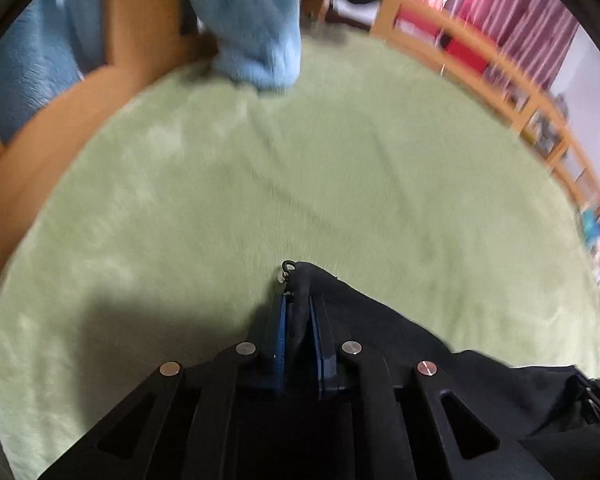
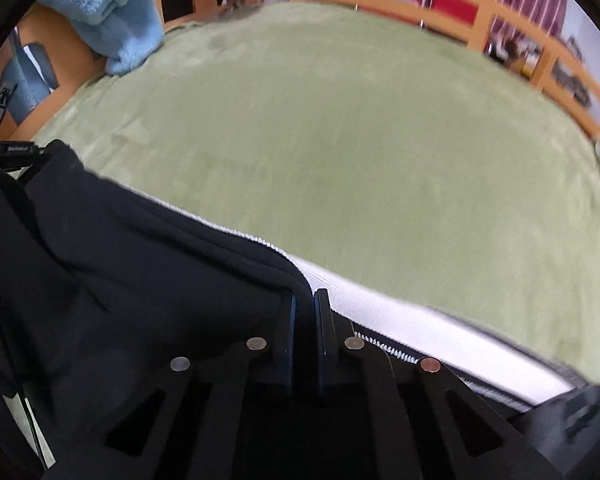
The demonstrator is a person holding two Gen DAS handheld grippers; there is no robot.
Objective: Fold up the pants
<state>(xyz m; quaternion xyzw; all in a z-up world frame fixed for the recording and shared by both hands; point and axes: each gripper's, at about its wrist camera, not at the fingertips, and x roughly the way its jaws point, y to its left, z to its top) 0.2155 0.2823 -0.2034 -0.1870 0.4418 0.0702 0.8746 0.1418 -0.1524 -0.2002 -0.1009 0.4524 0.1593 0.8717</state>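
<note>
Closest to the left camera, the left gripper has its jaws pressed together on a black fold of the pants; the cloth comes up between the blue pads, and a small metal hook stands just past the tips. From this pinch the dark cloth runs away to the right of the gripper and toward the camera.

In the right view, the right gripper is also closed, pinching an edge of the pants where a white inner band and a zipper show. Here the cloth spreads to the left of the gripper.

So the garment seems to hang or lie between the two hands, its held edge running from one pinch to the other. I judge the coming fold depends on carrying this edge forward over the green blanket, which lies open ahead of both grippers.

Only the right view shows the white band and zipper; only the left shows the hook. Far ahead, a blue towel lies at the blanket's edge.
</note>
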